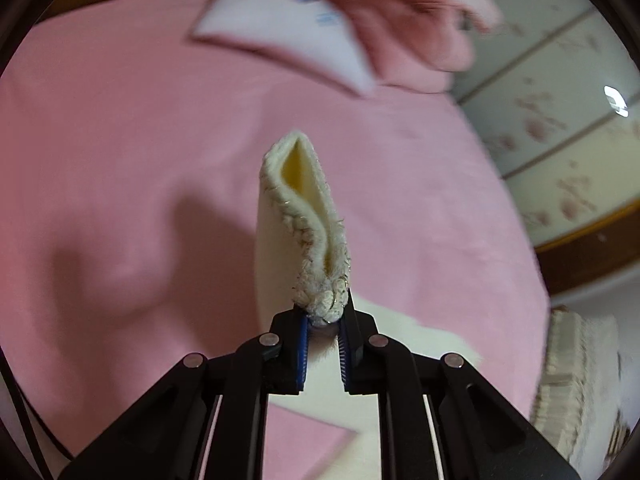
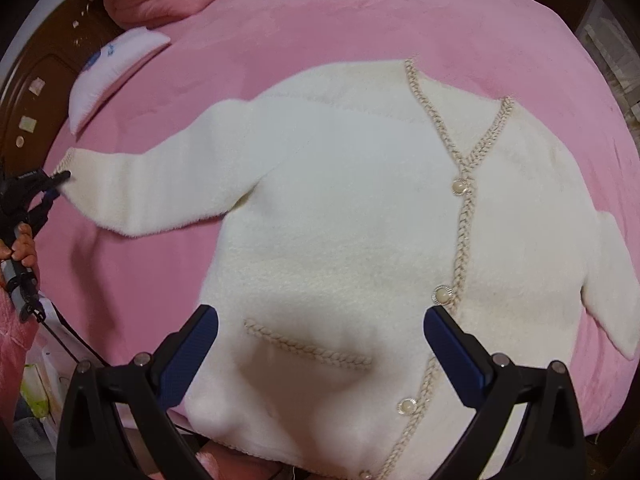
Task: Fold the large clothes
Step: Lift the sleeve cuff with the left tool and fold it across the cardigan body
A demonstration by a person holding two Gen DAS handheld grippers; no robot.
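Observation:
A cream fluffy cardigan (image 2: pixel 352 216) with braided trim and pearl buttons lies front up on the pink bed (image 2: pixel 360 12). Its left sleeve (image 2: pixel 160 188) stretches out to the left. My left gripper (image 1: pixel 324 320) is shut on the braided sleeve cuff (image 1: pixel 308 208), which stands up in front of the camera; it also shows in the right wrist view (image 2: pixel 56 180) at the sleeve end. My right gripper (image 2: pixel 320 344) is open and empty above the cardigan's lower front, near the braided pocket trim (image 2: pixel 308 346). The right sleeve (image 2: pixel 616 280) lies folded inward.
A white pillow (image 1: pixel 288 28) and a bunched pink quilt (image 1: pixel 404 16) lie at the head of the bed. A dark wooden headboard (image 2: pixel 44 80) is on the left. A wardrobe with floral doors (image 1: pixel 560 120) stands beside the bed.

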